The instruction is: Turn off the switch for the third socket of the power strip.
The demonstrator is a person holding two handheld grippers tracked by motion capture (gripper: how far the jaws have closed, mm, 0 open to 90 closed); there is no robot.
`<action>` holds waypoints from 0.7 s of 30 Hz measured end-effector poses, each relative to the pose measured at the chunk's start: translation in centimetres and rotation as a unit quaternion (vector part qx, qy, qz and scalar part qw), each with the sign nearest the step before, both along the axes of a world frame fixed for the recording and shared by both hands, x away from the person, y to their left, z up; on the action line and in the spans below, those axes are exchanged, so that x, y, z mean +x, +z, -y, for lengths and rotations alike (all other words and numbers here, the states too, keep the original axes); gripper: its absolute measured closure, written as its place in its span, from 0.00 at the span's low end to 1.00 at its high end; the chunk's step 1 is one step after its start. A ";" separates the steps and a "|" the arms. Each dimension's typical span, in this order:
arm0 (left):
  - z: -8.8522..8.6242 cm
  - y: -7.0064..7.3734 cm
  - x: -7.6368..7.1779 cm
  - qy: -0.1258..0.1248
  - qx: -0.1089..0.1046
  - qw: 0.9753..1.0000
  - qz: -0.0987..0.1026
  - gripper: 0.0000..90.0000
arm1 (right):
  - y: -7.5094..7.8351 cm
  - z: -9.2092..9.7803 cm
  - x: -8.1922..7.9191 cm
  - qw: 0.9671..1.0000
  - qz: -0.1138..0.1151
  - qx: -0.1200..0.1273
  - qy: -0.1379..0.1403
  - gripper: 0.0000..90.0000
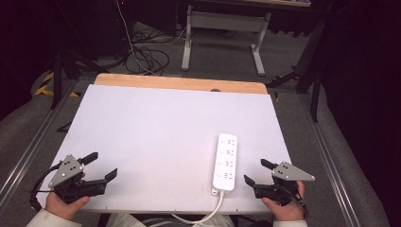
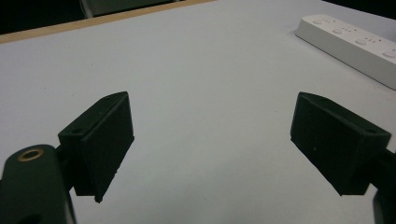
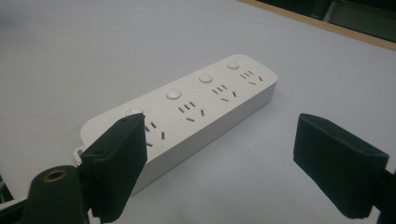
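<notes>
A white power strip with several sockets and round buttons lies on the white table, right of centre, its cable running off the near edge. My left gripper rests at the near left corner, open and empty, jaws pointing right. My right gripper sits open just right of the strip, held by a hand. In the right gripper view the power strip lies close ahead, partly behind the left jaw. In the left gripper view the power strip sits far right.
The table's far edge is a wooden strip. Beyond it stand a grey table frame and loose cables on the floor. Metal rails run along both sides of the table.
</notes>
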State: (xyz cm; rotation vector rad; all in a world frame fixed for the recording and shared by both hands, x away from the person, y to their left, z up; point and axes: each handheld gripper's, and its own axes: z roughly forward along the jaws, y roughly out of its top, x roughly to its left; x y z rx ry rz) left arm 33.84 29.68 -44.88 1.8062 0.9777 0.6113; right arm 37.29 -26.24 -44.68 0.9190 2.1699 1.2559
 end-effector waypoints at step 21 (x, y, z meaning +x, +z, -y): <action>0.5 0.2 -0.3 0.004 0.020 1.000 0.007 0.14 | 0.2 -0.2 -0.1 1.000 0.014 -0.013 0.007 0.25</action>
